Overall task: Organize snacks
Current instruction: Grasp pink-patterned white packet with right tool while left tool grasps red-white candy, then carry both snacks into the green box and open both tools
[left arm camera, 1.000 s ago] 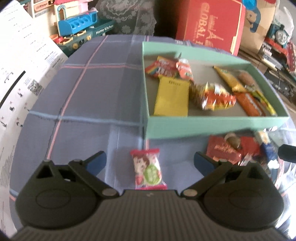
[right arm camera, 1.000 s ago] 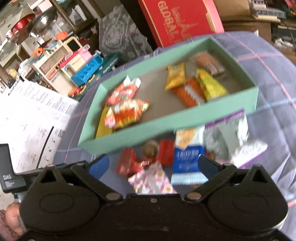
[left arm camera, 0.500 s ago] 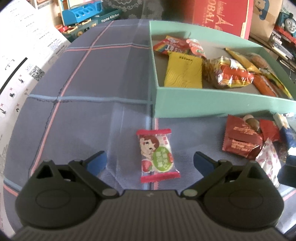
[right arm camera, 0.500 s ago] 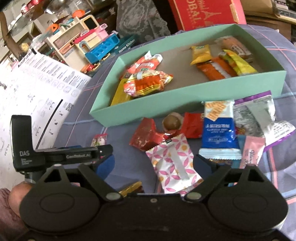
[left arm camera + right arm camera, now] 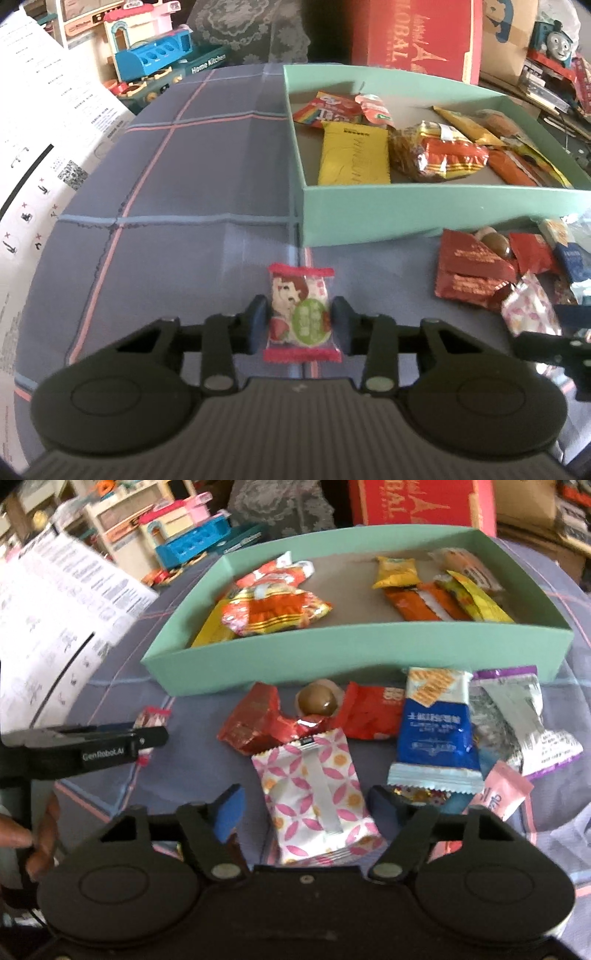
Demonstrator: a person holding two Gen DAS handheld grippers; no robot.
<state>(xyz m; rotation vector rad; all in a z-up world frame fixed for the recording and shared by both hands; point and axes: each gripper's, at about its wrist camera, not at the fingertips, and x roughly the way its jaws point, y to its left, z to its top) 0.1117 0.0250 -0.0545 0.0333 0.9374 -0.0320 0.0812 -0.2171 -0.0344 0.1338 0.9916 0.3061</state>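
Observation:
A small candy packet (image 5: 299,295) with a cartoon girl and red ends lies on the blue-grey cloth in front of the green box (image 5: 406,214). My left gripper (image 5: 299,321) is closing, and its blue pads press the packet's two sides. In the right wrist view a white packet with pink flowers (image 5: 310,771) lies between the fingers of my right gripper (image 5: 306,806). Those jaws are closing too, with a gap still showing at the left pad (image 5: 229,808). The green box (image 5: 332,653) holds several snacks.
Loose snacks lie before the box: red packets (image 5: 258,723), a round brown sweet (image 5: 317,701), a blue packet (image 5: 436,731), a purple-silver bag (image 5: 517,709) and a pink sachet (image 5: 502,794). White printed sheets (image 5: 44,147) lie left, with toys (image 5: 155,55) and a red box (image 5: 413,37) behind.
The left jaws went from wide open to gripping the candy packet. The right gripper dropped closer to the pile, rolled level, and its jaws narrowed around the flowered packet.

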